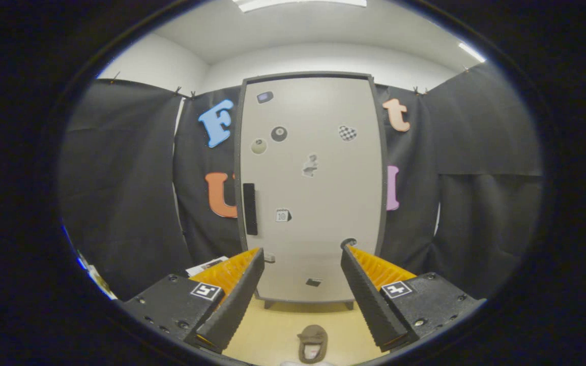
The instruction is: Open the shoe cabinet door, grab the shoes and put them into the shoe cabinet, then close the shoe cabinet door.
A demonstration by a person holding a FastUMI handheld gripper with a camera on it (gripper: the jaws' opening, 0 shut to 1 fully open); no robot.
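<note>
The shoe cabinet (pixel 318 213) stands upright straight ahead, a tall pale cabinet with a dark frame and short feet. Its door is closed and carries several small stickers. A black vertical handle (pixel 250 208) sits on the door's left side. A brown shoe (pixel 313 343) lies on the tan floor in front of the cabinet, low between my fingers, toe toward the cabinet. My gripper (pixel 303 254) is open, fingers wide apart, nothing between them, well short of the cabinet door.
Black cloth walls close in on the left, right and behind the cabinet. Some papers (pixel 206 265) lie on the floor left of the cabinet, behind my left finger. The tan floor (pixel 283 320) stretches between me and the cabinet.
</note>
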